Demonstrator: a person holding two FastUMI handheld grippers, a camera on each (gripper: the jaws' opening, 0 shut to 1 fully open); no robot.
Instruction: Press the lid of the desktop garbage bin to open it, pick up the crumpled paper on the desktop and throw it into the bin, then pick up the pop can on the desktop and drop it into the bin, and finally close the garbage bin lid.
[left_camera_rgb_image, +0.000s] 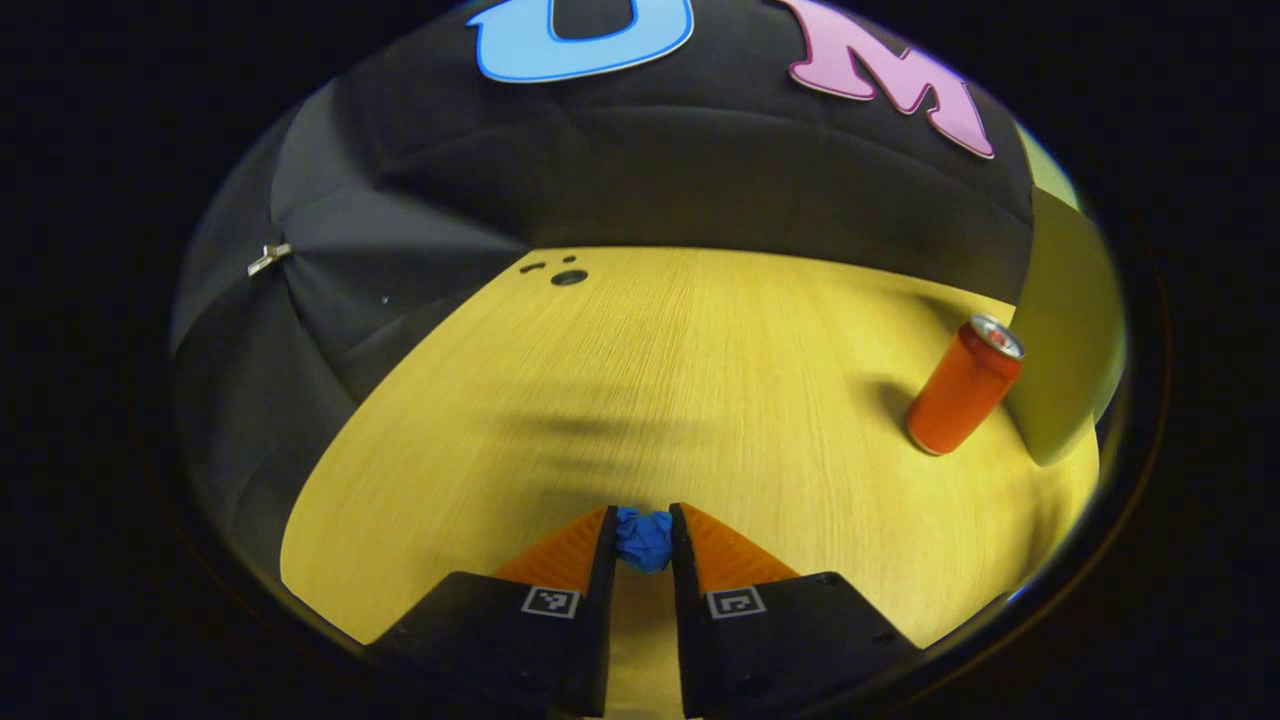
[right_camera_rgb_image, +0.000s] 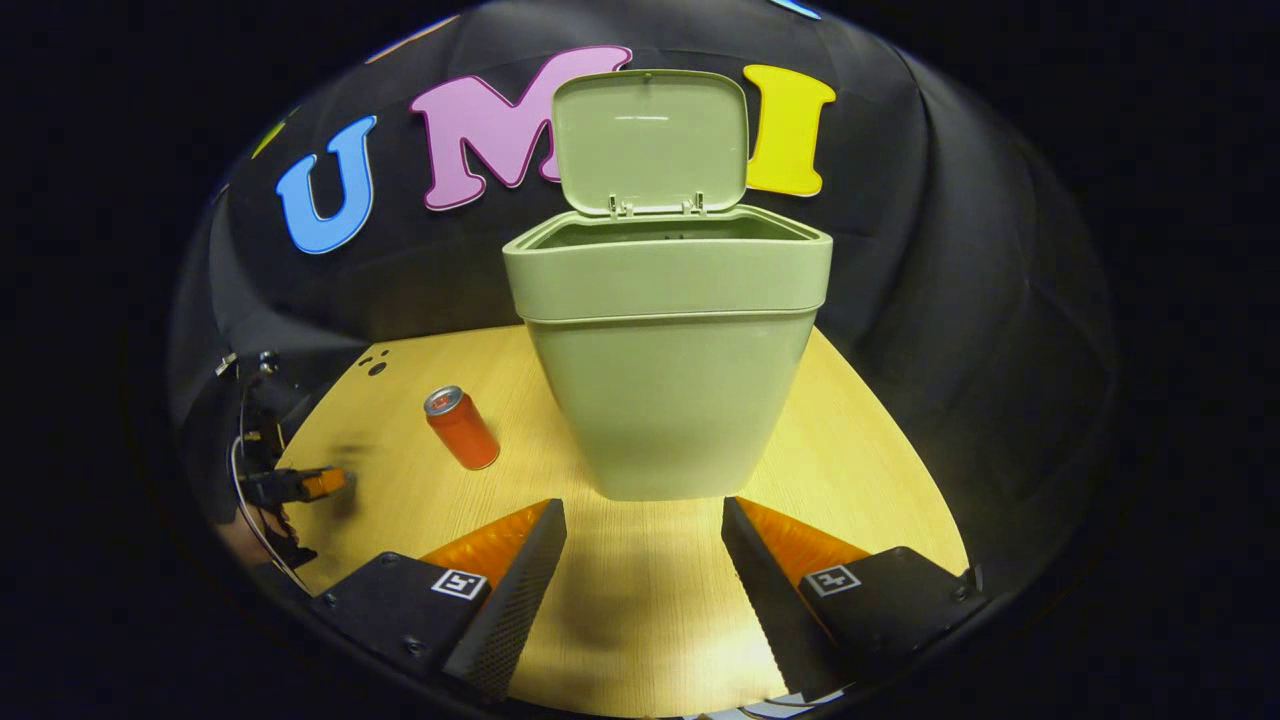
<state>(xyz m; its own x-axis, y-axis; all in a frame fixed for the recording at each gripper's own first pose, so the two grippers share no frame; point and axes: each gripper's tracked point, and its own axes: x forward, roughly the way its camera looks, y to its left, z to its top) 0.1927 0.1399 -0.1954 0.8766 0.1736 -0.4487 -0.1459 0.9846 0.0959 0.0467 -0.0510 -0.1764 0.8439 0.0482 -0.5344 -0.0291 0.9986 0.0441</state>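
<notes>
In the left gripper view, the left gripper (left_camera_rgb_image: 643, 535) has its jaws drawn close together, pinching a small blue wad between the fingertips: the crumpled paper (left_camera_rgb_image: 644, 538), by my reading of the task. The wad sits right at the tips, squeezed from both sides, above the wooden desktop (left_camera_rgb_image: 650, 380). Ahead of the jaws and well off to their right stands the pop can (left_camera_rgb_image: 964, 385), upright on the desktop (the lens makes it seem to lean), and just beyond it, at the edge of the view, is a pale green slab that I take to be the side of the garbage bin (left_camera_rgb_image: 1065, 330). So the bin lies forward and to the right of the loaded jaws, with the can between.

In the right gripper view, the right gripper (right_camera_rgb_image: 640, 560) has its jaws spread wide with nothing between them. The garbage bin (right_camera_rgb_image: 668, 340) stands straight ahead of them, near the tips, and its lid (right_camera_rgb_image: 650, 140) is swung up and back, so the mouth is open. The pop can (right_camera_rgb_image: 461, 428) stands forward and left of these jaws, beside the bin. Far to the left, the other gripper (right_camera_rgb_image: 300, 485) can be seen low over the desktop.

The coming move, as I judge it, is a carry: the paper must travel rightward, rising over the can and the rim (the bin's mouth sits well above desktop level).
</notes>
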